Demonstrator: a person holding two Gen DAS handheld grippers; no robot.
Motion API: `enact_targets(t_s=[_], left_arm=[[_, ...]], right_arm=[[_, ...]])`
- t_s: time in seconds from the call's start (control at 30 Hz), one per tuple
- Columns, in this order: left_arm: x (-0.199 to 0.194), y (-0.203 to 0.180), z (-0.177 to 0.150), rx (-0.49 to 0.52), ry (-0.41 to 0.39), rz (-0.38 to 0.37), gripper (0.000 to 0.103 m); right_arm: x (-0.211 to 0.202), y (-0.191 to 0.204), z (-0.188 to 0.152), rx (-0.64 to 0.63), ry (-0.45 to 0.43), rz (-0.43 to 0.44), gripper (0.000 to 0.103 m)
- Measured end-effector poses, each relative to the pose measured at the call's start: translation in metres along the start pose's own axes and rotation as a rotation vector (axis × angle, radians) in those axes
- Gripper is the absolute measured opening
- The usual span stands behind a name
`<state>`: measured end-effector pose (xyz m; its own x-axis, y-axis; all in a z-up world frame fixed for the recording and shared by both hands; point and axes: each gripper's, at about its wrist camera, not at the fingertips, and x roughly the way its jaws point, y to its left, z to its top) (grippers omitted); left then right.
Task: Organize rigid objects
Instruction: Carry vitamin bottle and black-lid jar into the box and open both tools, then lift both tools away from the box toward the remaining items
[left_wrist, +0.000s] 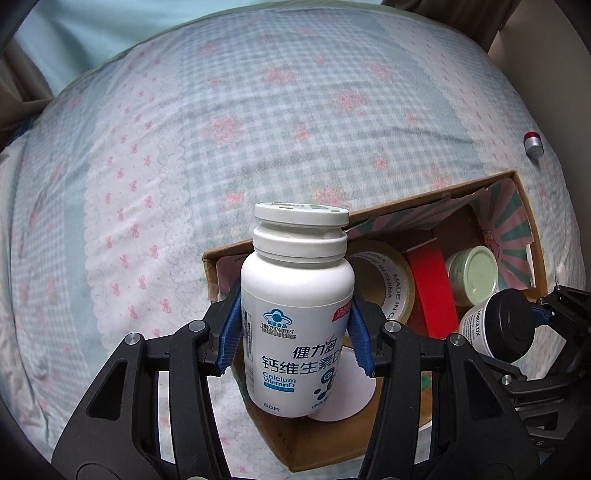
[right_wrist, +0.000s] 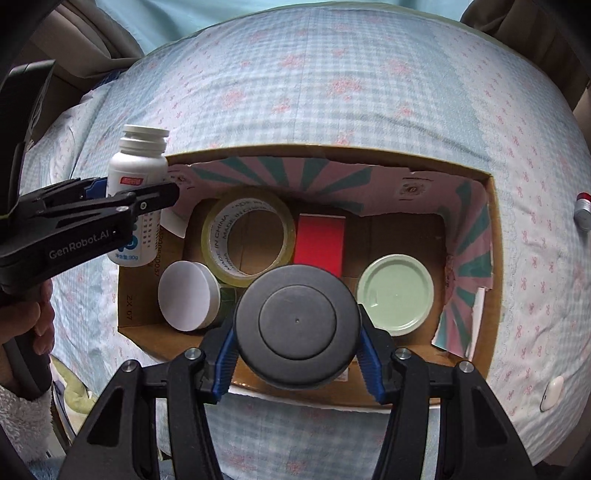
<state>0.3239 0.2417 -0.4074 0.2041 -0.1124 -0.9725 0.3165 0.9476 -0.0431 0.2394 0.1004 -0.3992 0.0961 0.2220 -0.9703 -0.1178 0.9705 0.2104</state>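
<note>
the cardboard box (right_wrist: 495, 266) sat open-topped on the checked bedcover (right_wrist: 332, 92), its near wall just under both tools, its far and right walls lined with striped paper. inside, the floor was crowded: a tape roll (right_wrist: 247, 236) at the back left, a red box (right_wrist: 320, 240) beside it, a white-lidded jar (right_wrist: 188, 295) at the front left, a green-lidded jar (right_wrist: 396, 293) to the right. bare cardboard showed only at the back right corner and along the front edge.

the left gripper (left_wrist: 295, 332) pointed steeply down, its blue pads closed tight on the body of the white vitamin bottle (left_wrist: 295, 314), which hung over the box's left edge, cap away from the camera. a hand (right_wrist: 37, 321) in a fleecy sleeve gripped that tool's handle.

the right gripper (right_wrist: 297, 350) also pointed steeply down, its pads clamped on either side of the black-capped jar (right_wrist: 297, 321), held above the box's front middle, between the two lidded jars.

out on the bedcover, well right of the box, lay a small silver cylinder (right_wrist: 584, 216) and a small white case (right_wrist: 552, 393).
</note>
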Motion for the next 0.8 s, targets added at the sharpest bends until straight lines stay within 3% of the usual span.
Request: enact_targets(t_s=[0.27, 0.33, 0.37, 0.4, 0.43, 0.47, 0.8], left_arm=[[0.012, -0.007, -0.003, 0.033, 0.051, -0.014, 0.048], [0.008, -0.007, -0.001, 0.026, 0.038, -0.026, 0.066], [0.003, -0.007, 0.0, 0.024, 0.024, -0.031, 0.095], [-0.003, -0.008, 0.0, 0.021, 0.004, -0.055, 0.103], [-0.008, -0.008, 0.001, 0.02, -0.009, -0.054, 0.103], [-0.012, -0.008, 0.001, 0.018, -0.017, -0.051, 0.103], [-0.045, -0.011, -0.009, 0.001, -0.057, -0.072, 0.103]], right_arm=[[0.023, 0.028, 0.004, -0.073, 0.03, 0.061, 0.052], [0.026, 0.033, 0.002, -0.099, 0.033, 0.062, 0.052], [0.026, 0.036, 0.0, -0.109, 0.034, 0.058, 0.056], [0.026, 0.036, -0.001, -0.116, 0.029, 0.055, 0.074], [0.025, 0.037, -0.004, -0.12, 0.023, 0.061, 0.085], [0.023, 0.037, -0.007, -0.123, 0.016, 0.066, 0.103], [-0.002, 0.025, -0.022, -0.078, -0.086, 0.029, 0.103]])
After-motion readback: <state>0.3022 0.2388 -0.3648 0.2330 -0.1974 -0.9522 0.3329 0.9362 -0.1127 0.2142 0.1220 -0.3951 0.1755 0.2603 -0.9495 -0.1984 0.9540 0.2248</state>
